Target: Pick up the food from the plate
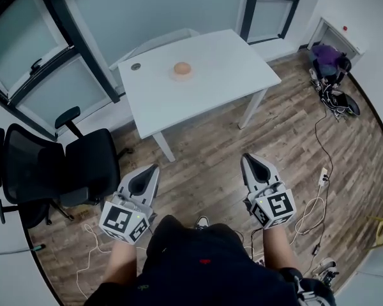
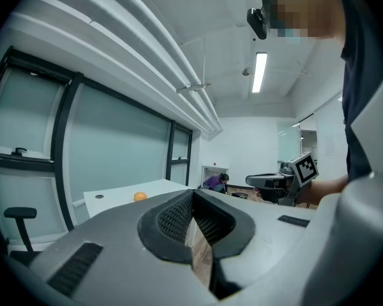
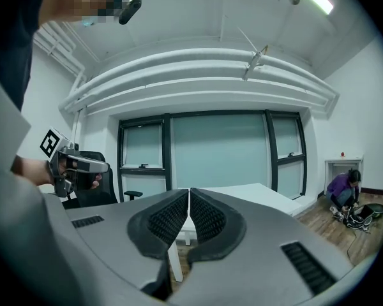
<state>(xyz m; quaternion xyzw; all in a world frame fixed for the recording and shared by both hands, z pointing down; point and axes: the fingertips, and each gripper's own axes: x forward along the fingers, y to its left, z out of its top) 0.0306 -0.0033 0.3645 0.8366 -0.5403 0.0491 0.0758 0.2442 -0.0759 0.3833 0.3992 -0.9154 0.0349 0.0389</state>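
Both grippers are held out over a wood floor, each with its jaws pressed together and nothing between them. In the head view the left gripper sits at 7 o'clock and the right gripper at 5 o'clock. They are well apart and both point toward 12 o'clock. Each gripper's own view shows the ribbed pads meeting tip to tip, with only floor and table leg visible past them.

The food, a round orange piece, lies on a small plate near the middle of a white table at 12 o'clock, well apart from both grippers. A small dark disc is set in the tabletop at 9 o'clock from the plate, near the table's edge. In the left gripper view the food shows as an orange dot at 10 o'clock from the closed jaws.

Black chairs stand at 9 o'clock, just beside the left gripper. Cables trail across the floor at 3 o'clock to a white power strip near the right gripper. A person in purple crouches at 2 o'clock by the far wall, beside a tangle of gear. Dark-framed glass panels run behind the table from 10 to 12 o'clock.
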